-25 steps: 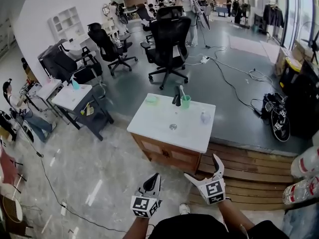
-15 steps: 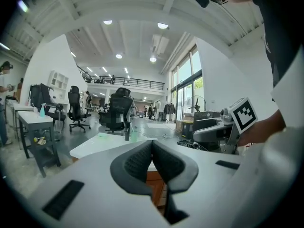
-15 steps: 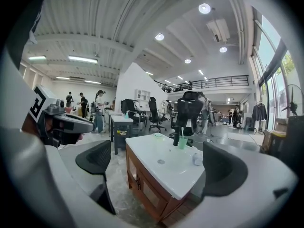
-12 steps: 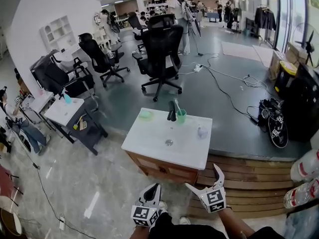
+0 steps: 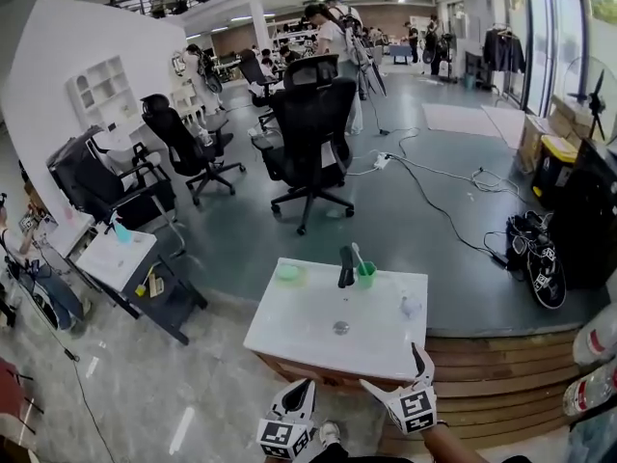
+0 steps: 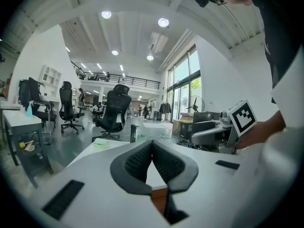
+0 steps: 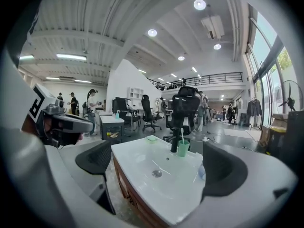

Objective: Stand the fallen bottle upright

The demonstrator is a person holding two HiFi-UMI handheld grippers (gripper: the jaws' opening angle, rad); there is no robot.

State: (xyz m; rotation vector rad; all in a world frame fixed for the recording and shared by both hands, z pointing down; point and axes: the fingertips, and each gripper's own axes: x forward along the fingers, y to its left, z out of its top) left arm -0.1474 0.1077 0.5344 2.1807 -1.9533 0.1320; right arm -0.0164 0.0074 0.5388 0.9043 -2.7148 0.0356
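A small clear bottle [image 5: 410, 306] lies near the right edge of the white sink top [image 5: 289, 331]. In the right gripper view the bottle [image 7: 201, 171] is half hidden behind the right jaw. My right gripper [image 5: 393, 372] is open and empty, held just before the cabinet's front edge, short of the bottle. My left gripper [image 5: 298, 390] is shut with nothing in it, low and to the left of the right one. In the left gripper view its pads meet at the left gripper [image 6: 152, 148].
A black faucet [image 5: 346, 266], a green cup [image 5: 365, 274] with a toothbrush and a green soap dish [image 5: 289, 273] stand along the back of the sink top. A drain [image 5: 340, 328] is mid-basin. Wooden steps [image 5: 482, 384] lie to the right, office chairs [image 5: 308, 133] behind.
The sink cabinet now sits lower in the head view and nearer to both grippers. The grippers keep their places at the bottom; left stays shut, right stays open.
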